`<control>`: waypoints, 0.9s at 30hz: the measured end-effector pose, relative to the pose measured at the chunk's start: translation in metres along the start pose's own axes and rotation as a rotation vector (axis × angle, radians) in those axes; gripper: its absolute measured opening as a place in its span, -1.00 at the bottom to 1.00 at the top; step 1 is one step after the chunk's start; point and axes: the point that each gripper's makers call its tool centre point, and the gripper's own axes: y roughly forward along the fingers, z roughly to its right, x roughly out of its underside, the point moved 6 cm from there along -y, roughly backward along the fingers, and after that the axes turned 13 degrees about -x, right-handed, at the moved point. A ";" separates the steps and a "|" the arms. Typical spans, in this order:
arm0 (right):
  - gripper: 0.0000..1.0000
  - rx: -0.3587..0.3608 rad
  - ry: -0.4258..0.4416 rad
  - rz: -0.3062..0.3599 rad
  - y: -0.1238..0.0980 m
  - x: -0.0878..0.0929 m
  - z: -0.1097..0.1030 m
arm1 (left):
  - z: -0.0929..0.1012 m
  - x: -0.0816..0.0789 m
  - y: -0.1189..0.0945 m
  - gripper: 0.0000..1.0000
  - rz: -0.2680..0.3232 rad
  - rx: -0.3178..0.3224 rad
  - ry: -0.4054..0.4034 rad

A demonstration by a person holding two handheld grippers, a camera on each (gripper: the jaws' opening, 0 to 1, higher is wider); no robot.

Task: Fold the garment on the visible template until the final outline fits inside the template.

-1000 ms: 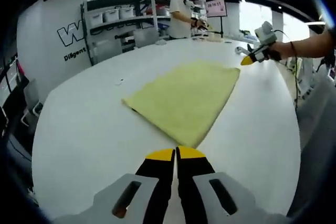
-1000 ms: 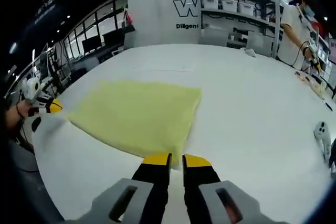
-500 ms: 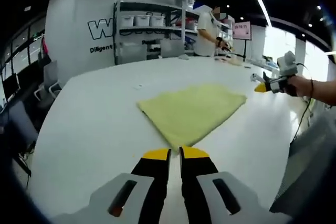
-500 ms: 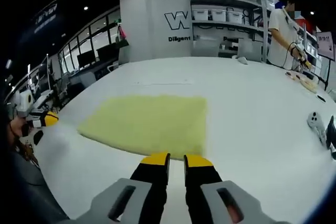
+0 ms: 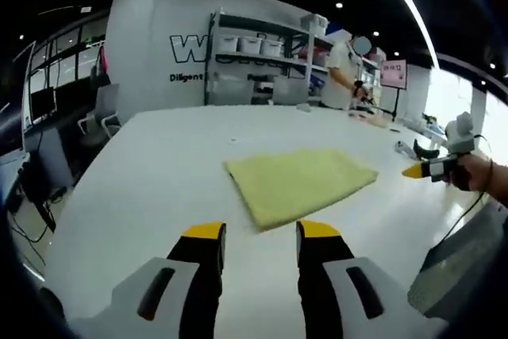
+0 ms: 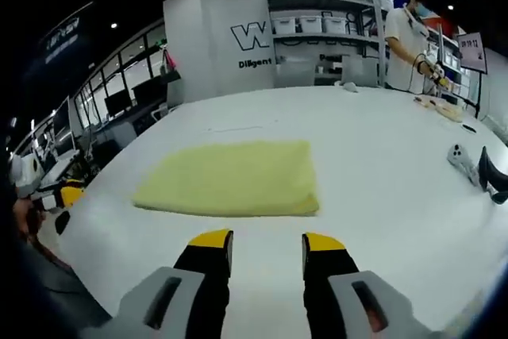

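Note:
A folded pale yellow garment [image 5: 300,183] lies flat on the white table [image 5: 143,188]; it is the yellow rectangle [image 6: 232,179] in the right gripper view. No template outline can be made out around it. My left gripper [image 5: 260,236] hangs open just short of the garment's near corner, nothing between its yellow-tipped jaws. My right gripper [image 6: 267,242] is open too, a little back from the garment's near long edge. The right gripper's yellow tip [image 5: 416,170], held by a hand, shows at the right of the left gripper view. The left gripper [image 6: 67,194] shows at the left edge of the right gripper view.
Shelves with white bins [image 5: 254,45] stand against the back wall. A person [image 6: 405,33] works at the table's far side. Small dark and grey devices [image 6: 476,168] lie on the table to the right. Chairs and desks [image 5: 48,148] sit beyond the table's left edge.
Both grippers went from shut to open and drew back from the garment. The garment lies flat and released; the views have shifted with the hands.

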 end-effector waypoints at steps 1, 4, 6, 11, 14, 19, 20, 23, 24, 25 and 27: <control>-0.25 0.008 0.003 -0.011 -0.002 0.001 -0.002 | -0.001 0.000 -0.002 -0.22 0.003 -0.008 -0.005; 0.03 0.013 0.011 -0.010 -0.006 0.002 -0.009 | -0.003 0.000 -0.007 0.07 0.002 -0.034 -0.025; 0.27 0.029 0.010 0.000 -0.009 0.002 -0.012 | -0.006 0.000 -0.010 0.26 0.008 -0.064 -0.044; 0.69 0.045 -0.014 0.032 -0.011 0.003 -0.017 | -0.011 -0.001 -0.017 0.67 0.012 -0.106 -0.073; 0.88 0.029 0.029 0.053 -0.014 0.006 -0.021 | -0.014 0.000 -0.022 0.89 0.022 -0.129 -0.078; 0.98 0.034 0.036 0.037 -0.019 0.010 -0.025 | -0.015 0.000 -0.032 0.98 0.019 -0.149 -0.092; 0.98 0.036 0.042 0.040 -0.021 0.010 -0.025 | -0.015 0.000 -0.034 0.98 0.018 -0.148 -0.092; 0.98 0.023 0.065 0.043 -0.024 0.011 -0.028 | -0.016 0.000 -0.036 0.98 0.018 -0.146 -0.098; 0.98 0.017 0.068 0.044 -0.025 0.011 -0.030 | -0.016 -0.001 -0.038 0.98 0.020 -0.146 -0.102; 0.98 0.015 0.066 0.040 -0.025 0.012 -0.030 | -0.016 -0.002 -0.040 0.98 0.024 -0.146 -0.103; 0.98 0.011 0.064 0.037 -0.026 0.013 -0.032 | -0.015 -0.004 -0.042 0.98 0.029 -0.146 -0.099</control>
